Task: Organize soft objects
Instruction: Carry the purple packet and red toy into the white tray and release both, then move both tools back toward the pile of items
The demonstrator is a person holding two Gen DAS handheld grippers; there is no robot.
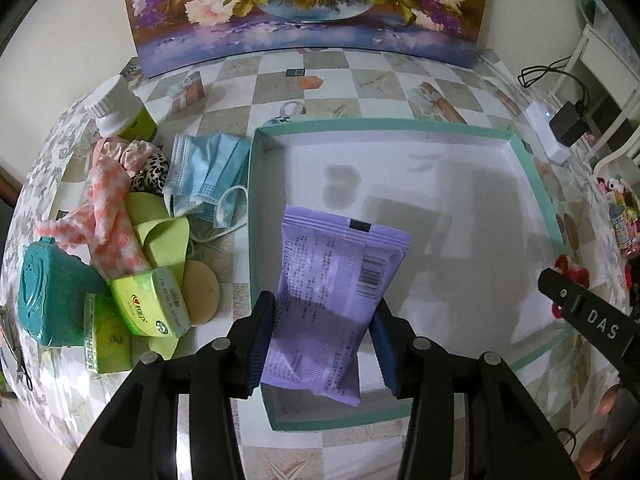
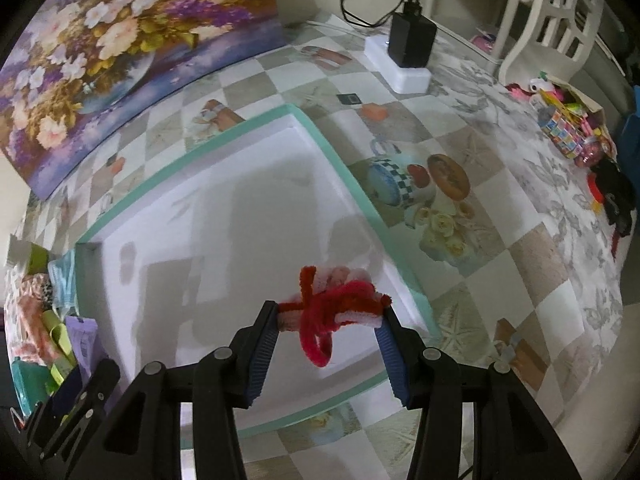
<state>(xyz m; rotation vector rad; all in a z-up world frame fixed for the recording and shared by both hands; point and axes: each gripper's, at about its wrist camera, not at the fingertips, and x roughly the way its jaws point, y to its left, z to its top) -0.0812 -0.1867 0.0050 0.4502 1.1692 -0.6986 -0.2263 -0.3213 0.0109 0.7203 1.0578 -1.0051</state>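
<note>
Left wrist view. My left gripper (image 1: pixel 324 338) clamps a purple sachet pack (image 1: pixel 334 292) between its blue pads, over the near-left corner of the teal-rimmed box (image 1: pixel 540 184); the pack's lower end hides part of the box's near wall. Left of the box I list: blue face masks (image 1: pixel 208 170), a pink-and-white fuzzy cloth (image 1: pixel 110 220), a leopard-print scrunchie (image 1: pixel 148 174) mostly buried, yellow-green cartons (image 1: pixel 150 304), a round tan puff (image 1: pixel 202 296) half covered, a teal lidded case (image 1: pixel 50 294), and a white-capped bottle (image 1: pixel 120 110). My right gripper shows only as a black edge at the frame's right; what it carries I cannot make out here.

Right wrist view. My right gripper (image 2: pixel 330 336) grips a red-and-white pipe-cleaner bundle (image 2: pixel 336 304) over the box's near-right corner. The pile left of the box is squeezed and blurred at the frame edge.
</note>
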